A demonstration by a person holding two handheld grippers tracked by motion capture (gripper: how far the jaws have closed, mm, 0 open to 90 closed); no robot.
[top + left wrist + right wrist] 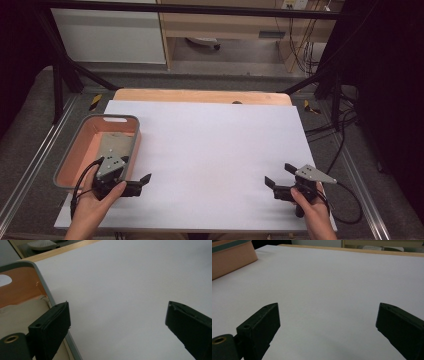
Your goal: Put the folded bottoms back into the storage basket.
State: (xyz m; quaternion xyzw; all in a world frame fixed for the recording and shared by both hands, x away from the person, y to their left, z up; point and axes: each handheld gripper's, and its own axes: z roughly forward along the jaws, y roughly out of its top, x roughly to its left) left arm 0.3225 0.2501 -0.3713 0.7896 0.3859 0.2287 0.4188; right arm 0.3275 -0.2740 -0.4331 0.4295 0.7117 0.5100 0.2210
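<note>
An orange basket (75,156) with a grey rim stands on the left of the white table sheet (210,145). A flat beige thing (119,142) lies inside it; I cannot tell what it is. A hand holds my left gripper (137,174) at the basket's near right corner. It is open and empty. In the left gripper view one jaw hangs over the basket rim (46,287) and the beige thing (22,312), the other over the sheet. My right gripper (279,174), in the other hand, stands open and empty over the sheet's near right part.
The wooden table edge (200,95) shows behind the sheet, with a small dark spot (236,102) on it. Black frame struts (59,75) rise at both back corners. Cables (345,130) lie on the floor to the right. The right gripper view has the basket (232,255) far off.
</note>
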